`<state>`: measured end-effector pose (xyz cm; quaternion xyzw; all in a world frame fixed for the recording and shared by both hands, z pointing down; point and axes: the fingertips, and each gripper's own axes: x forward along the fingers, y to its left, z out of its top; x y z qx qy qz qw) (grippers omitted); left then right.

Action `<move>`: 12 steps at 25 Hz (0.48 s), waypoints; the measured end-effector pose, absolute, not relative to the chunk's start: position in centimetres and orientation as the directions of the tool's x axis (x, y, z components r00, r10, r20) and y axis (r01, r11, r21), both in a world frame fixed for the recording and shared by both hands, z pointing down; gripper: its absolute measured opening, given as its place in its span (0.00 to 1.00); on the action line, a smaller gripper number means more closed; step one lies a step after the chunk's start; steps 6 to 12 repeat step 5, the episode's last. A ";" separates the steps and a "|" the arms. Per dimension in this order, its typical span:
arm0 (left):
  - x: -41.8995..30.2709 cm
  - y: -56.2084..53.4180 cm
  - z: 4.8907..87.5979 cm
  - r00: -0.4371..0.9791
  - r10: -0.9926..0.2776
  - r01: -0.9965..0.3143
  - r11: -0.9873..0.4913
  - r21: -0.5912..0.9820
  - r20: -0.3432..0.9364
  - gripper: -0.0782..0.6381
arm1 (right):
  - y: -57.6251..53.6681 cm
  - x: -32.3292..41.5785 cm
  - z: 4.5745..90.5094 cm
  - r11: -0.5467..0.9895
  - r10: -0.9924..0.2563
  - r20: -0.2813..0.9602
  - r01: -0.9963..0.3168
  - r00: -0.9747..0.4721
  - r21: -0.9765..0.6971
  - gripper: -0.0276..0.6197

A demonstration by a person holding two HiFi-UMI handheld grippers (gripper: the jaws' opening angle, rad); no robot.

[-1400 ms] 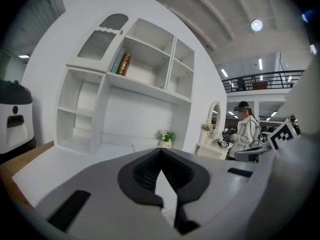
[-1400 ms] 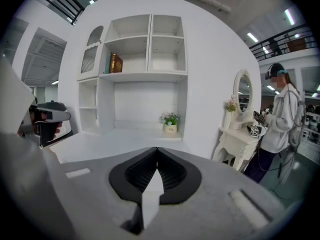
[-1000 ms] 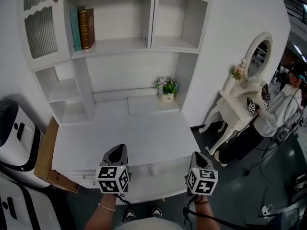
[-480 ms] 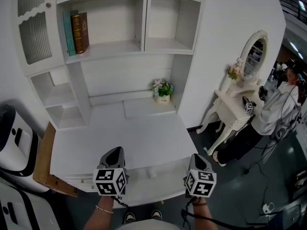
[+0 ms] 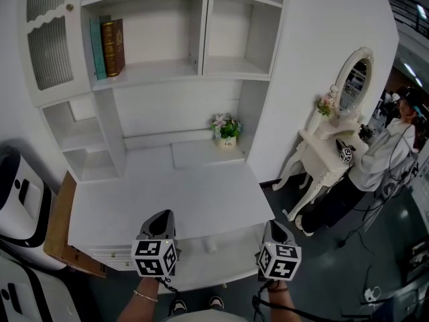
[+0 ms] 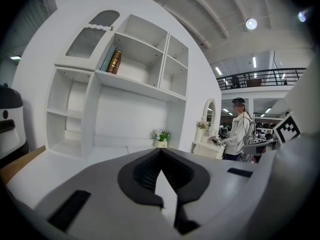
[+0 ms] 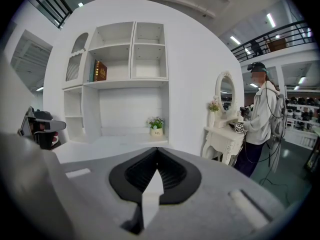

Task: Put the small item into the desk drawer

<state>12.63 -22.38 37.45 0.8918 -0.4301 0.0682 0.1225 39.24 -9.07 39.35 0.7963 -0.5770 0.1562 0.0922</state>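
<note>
1. Left gripper (image 5: 161,216) and right gripper (image 5: 273,225) hover at the desk's (image 5: 167,193) front, both pressed together, empty.
2. Flower pot (image 5: 226,134), probably the small item, stands at the desk's back; unopened jaws could topple it.

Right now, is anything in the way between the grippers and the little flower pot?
Nothing visible. Only bare desk top lies between the left gripper, the right gripper and the flower pot. The drawer looks shut, though.
</note>
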 end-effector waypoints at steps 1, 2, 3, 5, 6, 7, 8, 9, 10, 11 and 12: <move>12.6 -22.4 37.5 0.622 -0.750 -0.783 -0.601 0.161 0.227 0.10 | -9.1 39.2 39.4 -0.318 -0.890 0.356 -0.947 0.286 -0.034 0.05; 12.6 -22.4 37.5 0.622 -0.749 -0.783 -0.601 0.162 0.228 0.10 | -9.0 39.1 39.4 -0.319 -0.890 0.356 -0.947 0.286 -0.035 0.05; 12.5 -22.4 37.5 0.623 -0.748 -0.782 -0.601 0.163 0.230 0.10 | -9.0 39.1 39.4 -0.319 -0.890 0.356 -0.947 0.286 -0.037 0.05; 12.4 -22.3 37.7 0.622 -0.747 -0.782 -0.601 0.164 0.234 0.10 | -8.9 38.9 39.4 -0.320 -0.889 0.358 -0.947 0.285 -0.041 0.05; 12.4 -22.3 37.7 0.622 -0.747 -0.782 -0.601 0.164 0.234 0.10 | -8.9 38.9 39.4 -0.320 -0.889 0.358 -0.947 0.285 -0.041 0.05; 12.4 -22.3 37.7 0.622 -0.747 -0.782 -0.601 0.164 0.234 0.10 | -8.9 38.9 39.4 -0.320 -0.889 0.358 -0.947 0.285 -0.041 0.05; 12.4 -22.3 37.7 0.622 -0.747 -0.782 -0.601 0.164 0.234 0.10 | -8.9 38.9 39.4 -0.320 -0.889 0.358 -0.947 0.285 -0.041 0.05; 12.4 -22.3 37.7 0.622 -0.747 -0.782 -0.601 0.164 0.234 0.10 | -8.9 38.9 39.4 -0.320 -0.889 0.358 -0.947 0.285 -0.041 0.05; 12.4 -22.3 37.7 0.622 -0.747 -0.782 -0.601 0.164 0.234 0.10 | -8.9 38.9 39.4 -0.320 -0.889 0.358 -0.947 0.285 -0.041 0.05; 12.4 -22.3 37.7 0.622 -0.747 -0.782 -0.601 0.164 0.234 0.10 | -8.9 38.9 39.4 -0.320 -0.889 0.358 -0.947 0.285 -0.041 0.05; 12.4 -22.3 37.7 0.622 -0.747 -0.782 -0.601 0.164 0.234 0.10 | -8.9 38.9 39.4 -0.320 -0.889 0.358 -0.947 0.285 -0.041 0.05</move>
